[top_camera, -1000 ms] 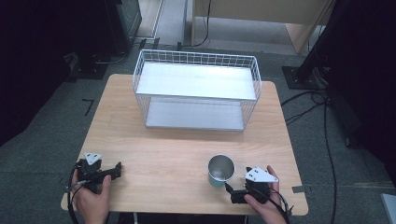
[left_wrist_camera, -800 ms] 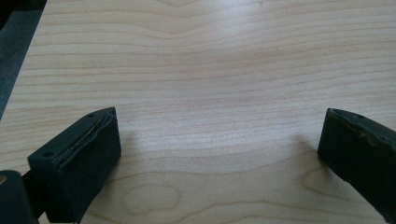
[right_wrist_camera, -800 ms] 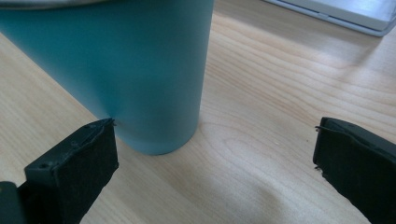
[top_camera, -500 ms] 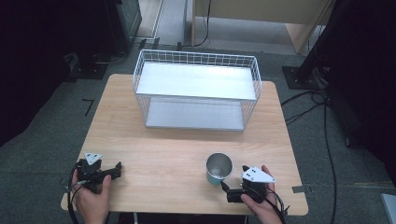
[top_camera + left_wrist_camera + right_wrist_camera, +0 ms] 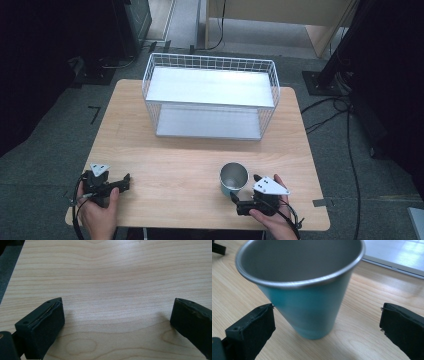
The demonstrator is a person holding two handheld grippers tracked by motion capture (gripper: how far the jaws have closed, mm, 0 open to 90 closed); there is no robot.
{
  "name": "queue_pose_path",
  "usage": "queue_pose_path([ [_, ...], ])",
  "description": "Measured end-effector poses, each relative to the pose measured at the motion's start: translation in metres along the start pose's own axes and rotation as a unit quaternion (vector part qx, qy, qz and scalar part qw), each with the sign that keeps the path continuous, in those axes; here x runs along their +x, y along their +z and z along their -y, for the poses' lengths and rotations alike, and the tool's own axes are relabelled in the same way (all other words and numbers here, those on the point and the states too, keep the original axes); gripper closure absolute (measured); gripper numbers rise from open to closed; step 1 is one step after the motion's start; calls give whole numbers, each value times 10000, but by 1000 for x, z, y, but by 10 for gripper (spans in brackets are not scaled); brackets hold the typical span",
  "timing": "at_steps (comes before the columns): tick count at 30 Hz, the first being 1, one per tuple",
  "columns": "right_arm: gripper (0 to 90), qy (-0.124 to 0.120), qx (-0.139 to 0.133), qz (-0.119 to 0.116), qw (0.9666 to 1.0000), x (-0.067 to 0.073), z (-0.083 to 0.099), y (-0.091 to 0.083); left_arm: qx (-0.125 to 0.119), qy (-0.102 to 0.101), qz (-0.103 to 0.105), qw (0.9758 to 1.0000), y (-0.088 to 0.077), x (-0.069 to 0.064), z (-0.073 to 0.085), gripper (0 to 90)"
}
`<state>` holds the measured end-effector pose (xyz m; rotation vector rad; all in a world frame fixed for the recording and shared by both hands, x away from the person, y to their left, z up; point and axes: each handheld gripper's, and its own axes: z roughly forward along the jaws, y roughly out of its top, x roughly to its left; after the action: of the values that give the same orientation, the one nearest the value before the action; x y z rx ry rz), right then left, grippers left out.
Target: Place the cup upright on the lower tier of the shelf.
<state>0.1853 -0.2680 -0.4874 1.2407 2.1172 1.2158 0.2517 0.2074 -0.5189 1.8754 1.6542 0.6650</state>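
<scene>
Setting: lab or recording studio, not a home. My wooden tabletop (image 5: pixel 190 170) stands alone on grey carpet floor (image 5: pixel 45 165). Behind the tabletop: dark equipment cabinet (image 5: pixel 135 20), a wooden furniture panel (image 5: pixel 280 12). Right of the tabletop: black stand base (image 5: pixel 325 80), loose cables (image 5: pixel 350 130), tape marks on the floor.

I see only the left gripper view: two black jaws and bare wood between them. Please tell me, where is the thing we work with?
Observer: A teal cup stands upright near the table's front right part, close to the right gripper.
Operator: Is that gripper holding it?
Observer: No. In the right gripper view its jaws stand wide, the cup between them, nearer one jaw.
Operator: Is anything inside the cup?
Observer: The high view shows a bare metal bottom.
Operator: What else is on the table?
Observer: A white wire basket at the far side.
</scene>
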Motion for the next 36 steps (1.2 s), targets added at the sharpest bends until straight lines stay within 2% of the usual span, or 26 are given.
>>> queue_pose_path([
  [2, 2, -55, -28, 29, 10000, 3, -2, 2, 2, 1, 0, 10000, 0, 0, 0, 0],
  [9, 2, 132, -134, 14, 9998, 8, -8, 7, 2, 1, -1, 10000, 0, 0, 0, 0],
  [12, 2, 100, -223, 51, 9997, 10, -10, 9, 1, 0, 0, 10000, 0, 0, 0, 0],
  [20, 47, 185, -425, 36, 9989, 15, -15, 16, 1, 2, -2, 10000, 0, 0, 0, 0],
  [24, 133, 159, -536, 151, 9983, 21, -17, 18, 2, 3, 0, 10000, 0, 0, 0, 0],
  [36, 141, 285, -666, 298, 9969, 24, -25, 18, 2, 1, -1, 10000, 0, 0, 0, 0],
])
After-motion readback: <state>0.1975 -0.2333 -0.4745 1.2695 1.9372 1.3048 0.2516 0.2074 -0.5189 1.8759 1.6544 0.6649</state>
